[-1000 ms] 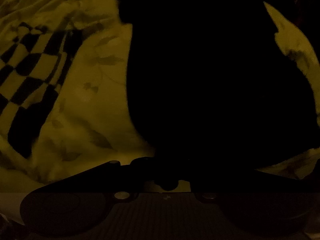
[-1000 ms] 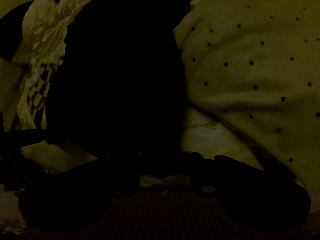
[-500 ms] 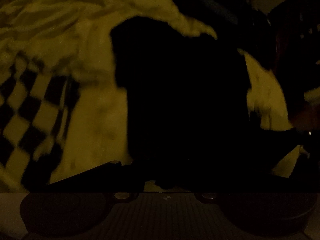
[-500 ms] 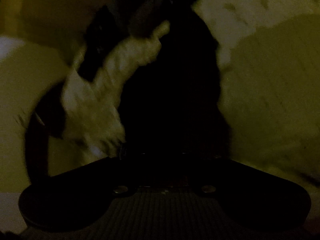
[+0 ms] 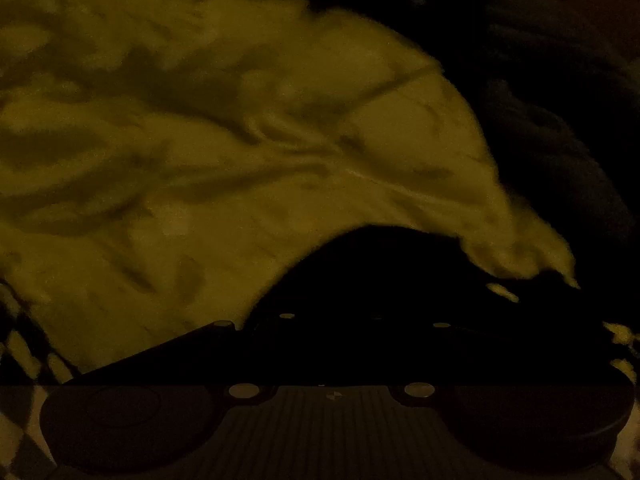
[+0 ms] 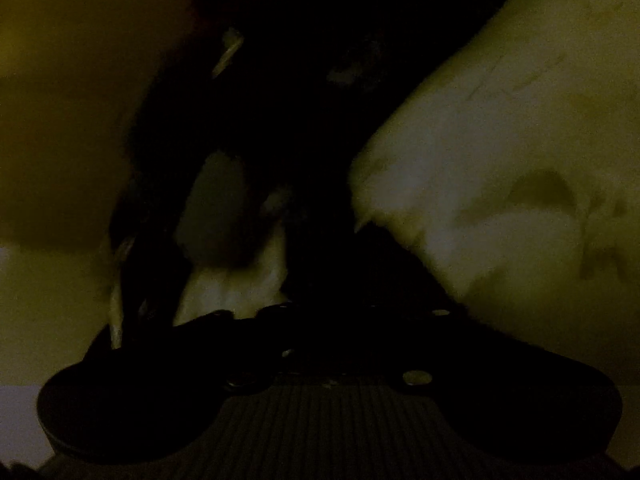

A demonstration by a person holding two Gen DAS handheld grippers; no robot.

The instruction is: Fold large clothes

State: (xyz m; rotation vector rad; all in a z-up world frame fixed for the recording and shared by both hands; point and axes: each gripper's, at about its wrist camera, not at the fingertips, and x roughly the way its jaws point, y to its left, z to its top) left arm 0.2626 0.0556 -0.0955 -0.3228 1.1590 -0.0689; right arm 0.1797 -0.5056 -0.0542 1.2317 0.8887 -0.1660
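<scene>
The frames are very dark. In the left wrist view a black garment (image 5: 380,272) lies as a low mass right in front of my left gripper (image 5: 360,320). Its jaws are opening, but the fingers are lost in the black, so I cannot tell whether cloth is between them. In the right wrist view the black garment (image 6: 320,120) runs from the top down to my right gripper (image 6: 340,320). Those jaws are opening slightly, and their fingers are hidden against the dark cloth too.
A crumpled pale sheet (image 5: 200,140) fills most of the left wrist view, with checkered cloth (image 5: 20,360) at the bottom left corner. A dark mass (image 5: 560,120) stands at the right. Pale bedding (image 6: 500,140) rises on the right of the right wrist view.
Both views swept quickly across the bedding. The black garment, which filled the left view, now shows only low by the gripper. The checkered cloth slid to the corner; the dotted cloth left the right view.
</scene>
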